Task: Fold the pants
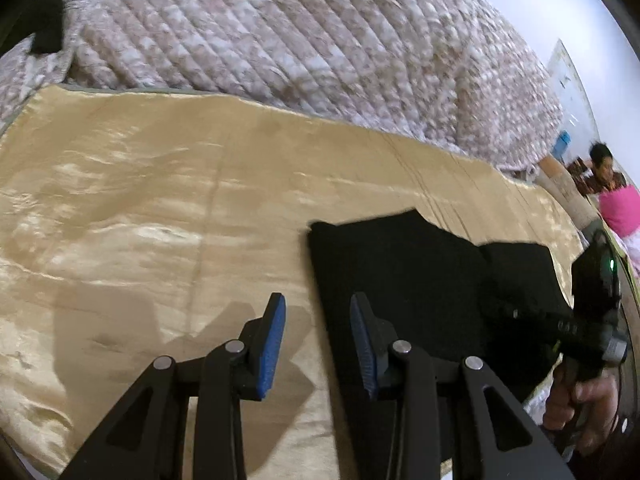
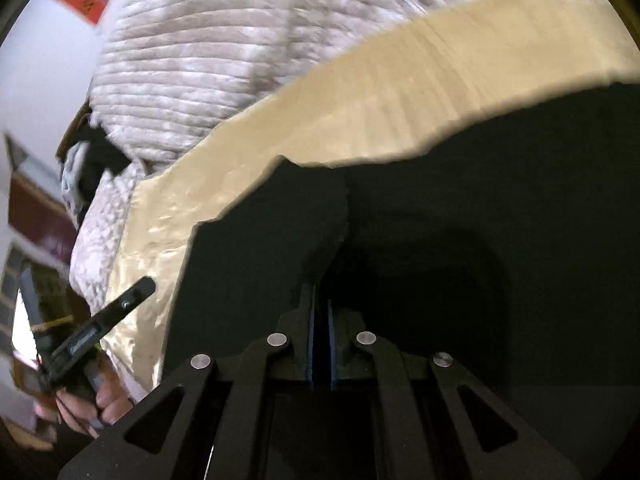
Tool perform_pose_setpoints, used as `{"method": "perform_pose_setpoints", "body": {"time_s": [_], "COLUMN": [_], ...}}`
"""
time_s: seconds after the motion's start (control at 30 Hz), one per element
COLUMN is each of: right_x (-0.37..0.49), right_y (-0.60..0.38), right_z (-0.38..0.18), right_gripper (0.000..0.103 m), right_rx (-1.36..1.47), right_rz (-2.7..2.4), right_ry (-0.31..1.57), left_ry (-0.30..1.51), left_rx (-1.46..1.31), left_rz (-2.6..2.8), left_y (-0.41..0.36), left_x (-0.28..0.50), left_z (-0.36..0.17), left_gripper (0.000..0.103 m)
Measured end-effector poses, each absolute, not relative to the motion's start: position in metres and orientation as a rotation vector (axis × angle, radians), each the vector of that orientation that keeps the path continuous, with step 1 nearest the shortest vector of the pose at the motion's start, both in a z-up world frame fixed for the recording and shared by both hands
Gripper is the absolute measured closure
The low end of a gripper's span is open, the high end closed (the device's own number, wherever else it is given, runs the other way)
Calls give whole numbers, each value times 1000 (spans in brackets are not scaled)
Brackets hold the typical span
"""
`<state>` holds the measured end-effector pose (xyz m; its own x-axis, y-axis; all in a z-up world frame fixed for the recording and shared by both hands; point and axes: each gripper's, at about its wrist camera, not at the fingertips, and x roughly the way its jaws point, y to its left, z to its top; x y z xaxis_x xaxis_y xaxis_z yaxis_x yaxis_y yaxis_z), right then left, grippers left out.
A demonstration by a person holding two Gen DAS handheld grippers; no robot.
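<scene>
Black pants [image 1: 400,272] lie folded on a shiny tan sheet [image 1: 140,200]; in the right wrist view the pants [image 2: 460,220] fill the lower right. My left gripper [image 1: 317,300] hovers open over the pants' left edge, its left pad above the sheet and its right pad above the black cloth, with nothing pinched. My right gripper [image 2: 320,300] is shut, blue pads together, with a raised fold of the pants running into its tips. The left wrist view shows the right gripper [image 1: 520,314] at the pants' right side, a hand [image 1: 580,400] holding it.
A quilted pink-and-white blanket [image 1: 280,32] is heaped behind the sheet. A person in pink [image 1: 616,204] sits far right. In the right wrist view the left gripper [image 2: 136,292] and its hand [image 2: 88,400] are at lower left, near dark furniture [image 2: 36,216].
</scene>
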<state>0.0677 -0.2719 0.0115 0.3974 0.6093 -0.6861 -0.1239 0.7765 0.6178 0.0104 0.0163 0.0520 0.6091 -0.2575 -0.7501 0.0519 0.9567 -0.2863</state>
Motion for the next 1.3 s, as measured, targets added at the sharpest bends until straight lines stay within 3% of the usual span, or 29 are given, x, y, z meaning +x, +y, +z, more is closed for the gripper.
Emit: {"method": "perform_pose_setpoints", "body": {"time_s": [0.27, 0.43, 0.63, 0.8, 1.13, 1.3], "right_x": [53, 52, 38, 62, 52, 38], "right_y": [-282, -247, -251, -247, -256, -243], "right_z": [61, 30, 53, 37, 48, 44], "right_gripper": [97, 93, 93, 84, 79, 55], "right_rx": [357, 170, 89, 154, 128, 29], "right_rz": [369, 453, 445, 429, 366, 391], "right_ry": [865, 1069, 945, 1007, 974, 962], "left_ry": [864, 931, 898, 924, 903, 891], "left_rx": [-200, -145, -75, -60, -25, 5], "left_rz": [-256, -308, -347, -302, -267, -238], "left_y": [-2, -19, -29, -34, -40, -45], "left_x": [3, 0, -18, 3, -6, -6], "left_z": [56, 39, 44, 39, 40, 43], "left_gripper": [67, 67, 67, 67, 64, 61]}}
